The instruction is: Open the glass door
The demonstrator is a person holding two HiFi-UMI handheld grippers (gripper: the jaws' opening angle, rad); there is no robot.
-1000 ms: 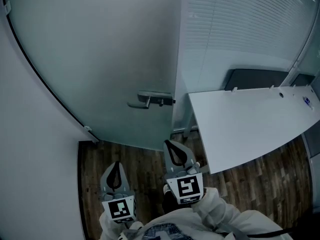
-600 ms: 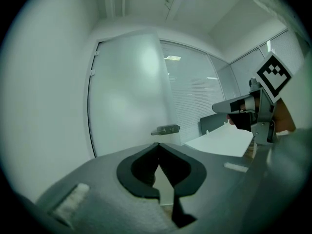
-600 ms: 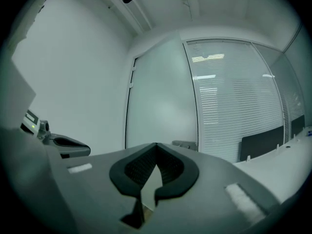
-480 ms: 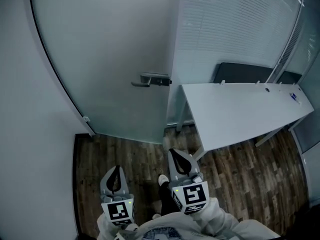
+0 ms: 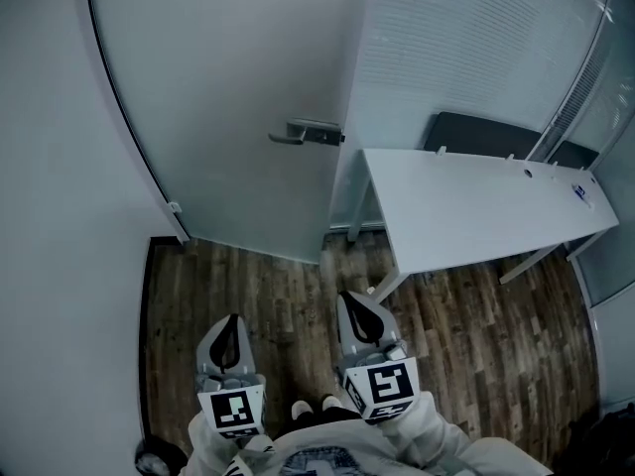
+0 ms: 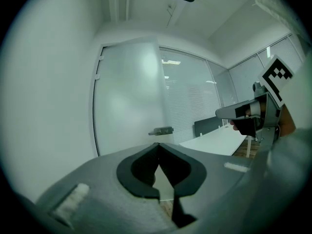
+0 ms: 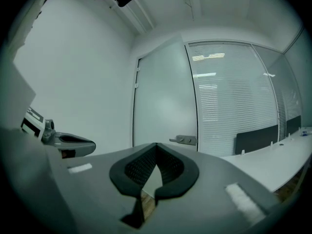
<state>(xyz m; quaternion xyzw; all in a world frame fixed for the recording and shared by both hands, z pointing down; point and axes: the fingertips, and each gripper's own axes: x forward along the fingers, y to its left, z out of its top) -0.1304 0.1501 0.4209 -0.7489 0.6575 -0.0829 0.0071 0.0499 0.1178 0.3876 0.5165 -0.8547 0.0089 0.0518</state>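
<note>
The frosted glass door (image 5: 238, 117) stands closed just left of the white desk (image 5: 476, 211). It is pale and opaque, with its metal lever handle (image 5: 303, 134) on the edge nearest the desk. Left gripper (image 5: 234, 320) and right gripper (image 5: 347, 300) hang well short of the desk, jaws clenched together on nothing.

On my right I've got a white desk (image 5: 476, 211) with a small blue item (image 5: 579, 192) near its far end and a dark panel (image 5: 486, 135) along its back edge, slatted blinds (image 5: 466, 38) behind that, plain white wall (image 5: 60, 246) left, wood-plank floor (image 5: 248, 296) underfoot.
</note>
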